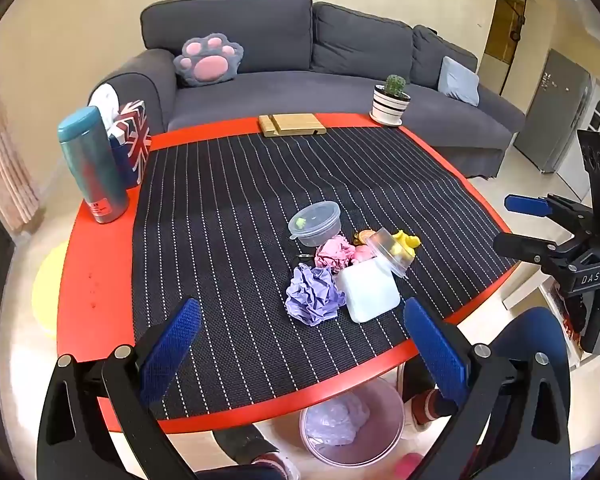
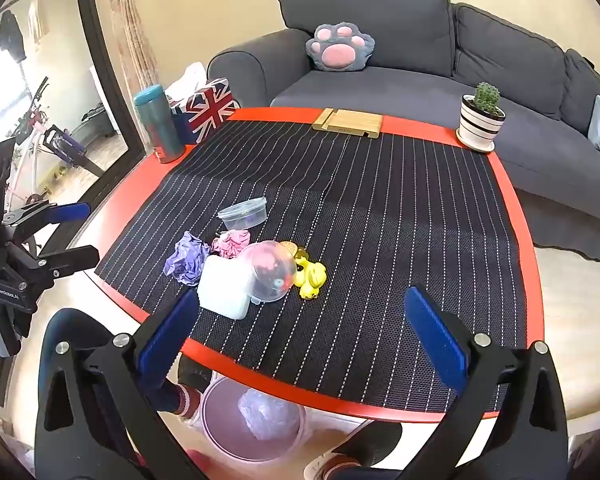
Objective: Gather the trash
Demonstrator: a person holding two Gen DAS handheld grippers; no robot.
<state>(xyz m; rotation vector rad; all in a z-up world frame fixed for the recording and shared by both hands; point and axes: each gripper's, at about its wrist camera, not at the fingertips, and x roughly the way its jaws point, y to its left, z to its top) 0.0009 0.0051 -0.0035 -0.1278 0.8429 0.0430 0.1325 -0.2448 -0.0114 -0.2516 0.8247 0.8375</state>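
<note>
On the striped black mat (image 1: 228,216) lies a cluster of trash: a crumpled purple paper (image 1: 313,295), a crumpled pink paper (image 1: 334,253), a white square box (image 1: 369,292), a tipped clear cup (image 1: 392,252), a lidded clear container (image 1: 315,223) and a yellow duck toy (image 1: 408,241). The same cluster shows in the right wrist view: purple paper (image 2: 188,260), white box (image 2: 226,288), clear cup (image 2: 269,271), duck (image 2: 311,277). My left gripper (image 1: 300,344) is open and empty, near the cluster. My right gripper (image 2: 300,332) is open and empty, over the mat's front. A pink bin (image 1: 352,420) sits under the table edge with purple paper in it.
A teal flask (image 1: 92,164) and Union Jack tissue box (image 1: 132,140) stand at the table's left. A wooden stand (image 1: 292,124) and a potted cactus (image 1: 392,100) are at the far edge. A grey sofa (image 1: 300,60) lies behind. The other gripper (image 1: 540,232) shows at right.
</note>
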